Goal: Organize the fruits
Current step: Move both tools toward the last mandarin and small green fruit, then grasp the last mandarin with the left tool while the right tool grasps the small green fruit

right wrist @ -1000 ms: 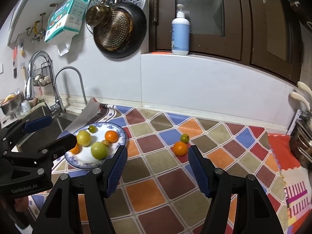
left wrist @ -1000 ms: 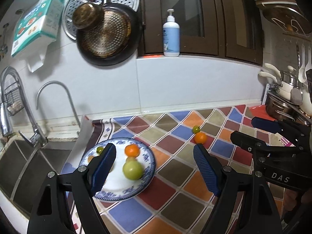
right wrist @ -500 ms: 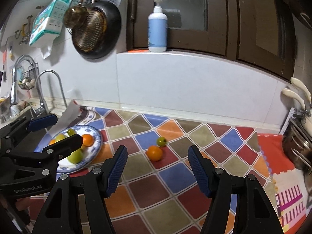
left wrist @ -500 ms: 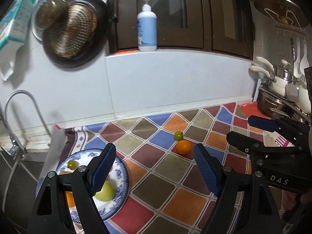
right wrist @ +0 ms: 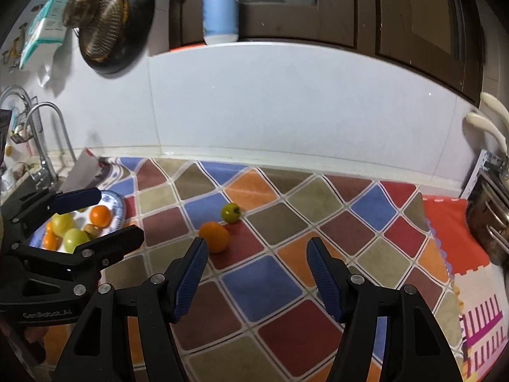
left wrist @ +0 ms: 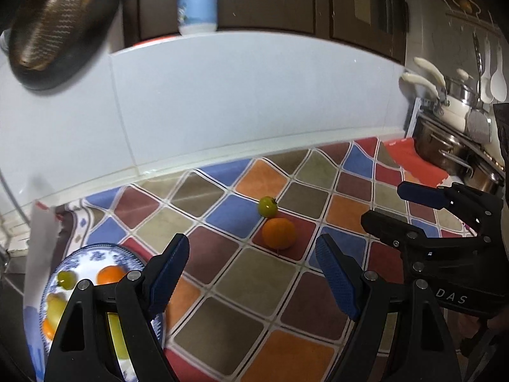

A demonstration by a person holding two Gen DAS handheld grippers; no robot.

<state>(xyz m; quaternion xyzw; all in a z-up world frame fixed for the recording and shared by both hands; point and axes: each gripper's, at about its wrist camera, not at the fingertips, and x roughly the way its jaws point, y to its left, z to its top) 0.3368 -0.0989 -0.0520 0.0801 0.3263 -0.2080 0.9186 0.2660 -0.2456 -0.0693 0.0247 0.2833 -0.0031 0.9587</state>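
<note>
An orange lies on the checkered counter mat, with a small green tomato just behind it, touching or nearly so. A blue-patterned plate at the left holds several orange and green fruits. My left gripper is open and empty, with the orange ahead between its fingers' lines. My right gripper is open and empty too; the orange lies just beyond its left fingertip. Each gripper shows in the other's view.
A white tiled wall backs the counter, with a pan hanging and a blue bottle on the ledge. A sink and faucet lie left. Pots on a rack and a red mat lie right.
Both grippers have swung right and lower, away from the plate and closer to the orange and tomato, which now look larger. Neither gripper's opening has changed.
</note>
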